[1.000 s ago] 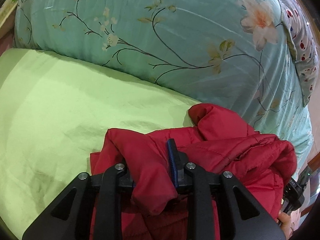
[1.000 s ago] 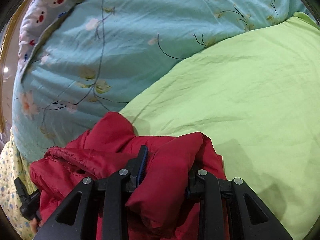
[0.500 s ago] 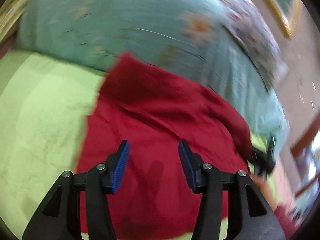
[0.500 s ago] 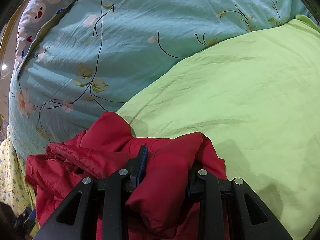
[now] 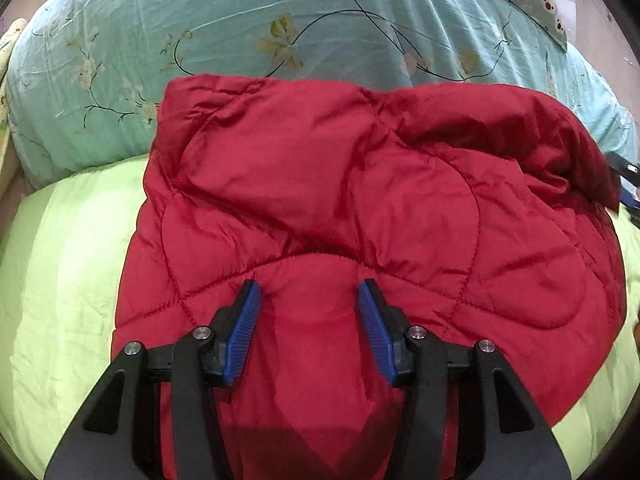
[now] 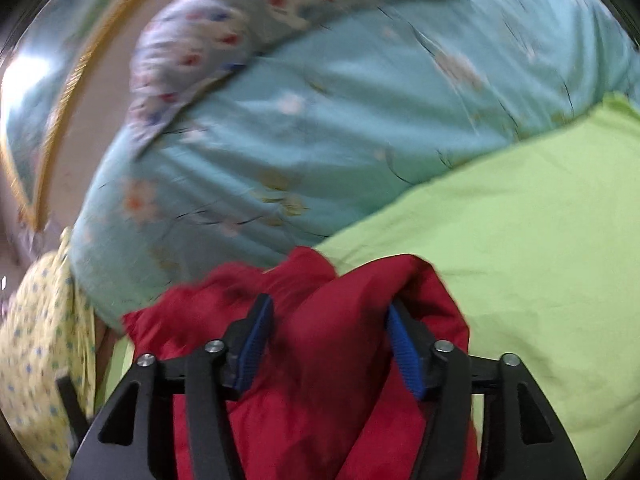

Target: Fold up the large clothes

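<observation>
A red quilted jacket [image 5: 360, 200] lies spread on the light green bed sheet [image 5: 60, 280], its far edge against the teal quilt. My left gripper [image 5: 308, 320] is open above the jacket's near part, blue pads apart with nothing pinched. In the right wrist view, which is blurred, my right gripper [image 6: 328, 340] has its jaws apart with a thick bunch of the red jacket [image 6: 344, 320] between the pads [image 6: 256, 344]. The jacket's near edge is hidden under both grippers.
A teal floral quilt [image 5: 280, 40] is piled behind the jacket and shows in the right wrist view [image 6: 320, 120]. A patterned pillow [image 6: 240, 20] lies on it. A yellow dotted cloth [image 6: 36, 360] hangs at the left. Green sheet [image 6: 540, 240] stretches to the right.
My left gripper let go of the bunched jacket and opened; the jacket now lies spread flat. My right gripper's jaws have widened around their bunch and the view has swung.
</observation>
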{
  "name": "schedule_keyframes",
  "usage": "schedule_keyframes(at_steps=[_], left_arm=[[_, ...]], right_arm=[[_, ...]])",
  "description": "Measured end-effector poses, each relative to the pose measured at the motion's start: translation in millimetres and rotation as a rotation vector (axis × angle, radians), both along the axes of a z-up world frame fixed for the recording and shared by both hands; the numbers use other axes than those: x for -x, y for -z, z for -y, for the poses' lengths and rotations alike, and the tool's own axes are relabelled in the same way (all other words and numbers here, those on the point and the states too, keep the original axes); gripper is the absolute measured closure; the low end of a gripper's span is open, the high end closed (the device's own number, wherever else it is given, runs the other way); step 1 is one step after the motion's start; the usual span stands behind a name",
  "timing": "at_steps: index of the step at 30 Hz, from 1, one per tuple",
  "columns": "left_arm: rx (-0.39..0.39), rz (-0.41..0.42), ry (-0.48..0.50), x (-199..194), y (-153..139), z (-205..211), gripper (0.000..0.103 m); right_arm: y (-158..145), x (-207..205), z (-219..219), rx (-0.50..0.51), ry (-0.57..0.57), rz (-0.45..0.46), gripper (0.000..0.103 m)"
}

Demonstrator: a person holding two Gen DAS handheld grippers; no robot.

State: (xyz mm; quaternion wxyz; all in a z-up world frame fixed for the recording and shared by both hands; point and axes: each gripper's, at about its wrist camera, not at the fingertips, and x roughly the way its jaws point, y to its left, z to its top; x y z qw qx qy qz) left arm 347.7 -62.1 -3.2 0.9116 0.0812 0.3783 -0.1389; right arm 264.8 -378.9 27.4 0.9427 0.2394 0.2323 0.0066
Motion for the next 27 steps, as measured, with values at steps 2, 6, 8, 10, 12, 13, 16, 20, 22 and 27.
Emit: schedule_keyframes(at_steps=[2, 6, 8, 10, 12, 13, 16, 20, 22, 27], left_arm=[[-0.003, 0.005, -0.005, -1.8, -1.4, -0.3, 0.052], [-0.008, 0.004, -0.026, -8.8, 0.4, 1.2, 0.052], [0.001, -0.009, -0.039, -16.9, 1.0, -1.9, 0.052], [0.006, -0.019, -0.05, -23.4, 1.8, -6.5, 0.052], [0.019, -0.039, -0.069, -33.0, 3.8, -10.4, 0.052], [0.035, -0.055, -0.079, -39.5, 4.5, -13.6, 0.052], [0.064, -0.08, -0.098, -52.9, 7.3, -20.2, 0.052], [0.079, -0.095, -0.118, -67.6, 11.6, -23.8, 0.052], [0.103, -0.105, -0.126, -70.8, 13.7, -30.2, 0.052], [0.115, -0.106, -0.133, -66.2, 7.0, -38.0, 0.053]], right_arm=[[1.5, -1.0, -23.1, 0.089, -0.082, -0.043, 0.039], [19.5, -28.9, -64.0, 0.281, -0.199, -0.171, 0.04], [28.4, -44.9, -65.7, 0.282, -0.204, -0.225, 0.039], [33.1, -59.3, -60.8, 0.26, -0.192, -0.239, 0.039], [40.3, -79.5, -53.0, 0.244, -0.168, -0.264, 0.039], [43.8, -85.4, -49.6, 0.23, -0.161, -0.273, 0.038], [52.1, -102.6, -46.5, 0.212, -0.167, -0.295, 0.036], [57.1, -119.9, -44.6, 0.189, -0.171, -0.331, 0.035], [58.5, -125.1, -44.3, 0.185, -0.176, -0.339, 0.035], [61.5, -131.3, -42.3, 0.187, -0.179, -0.335, 0.034]])
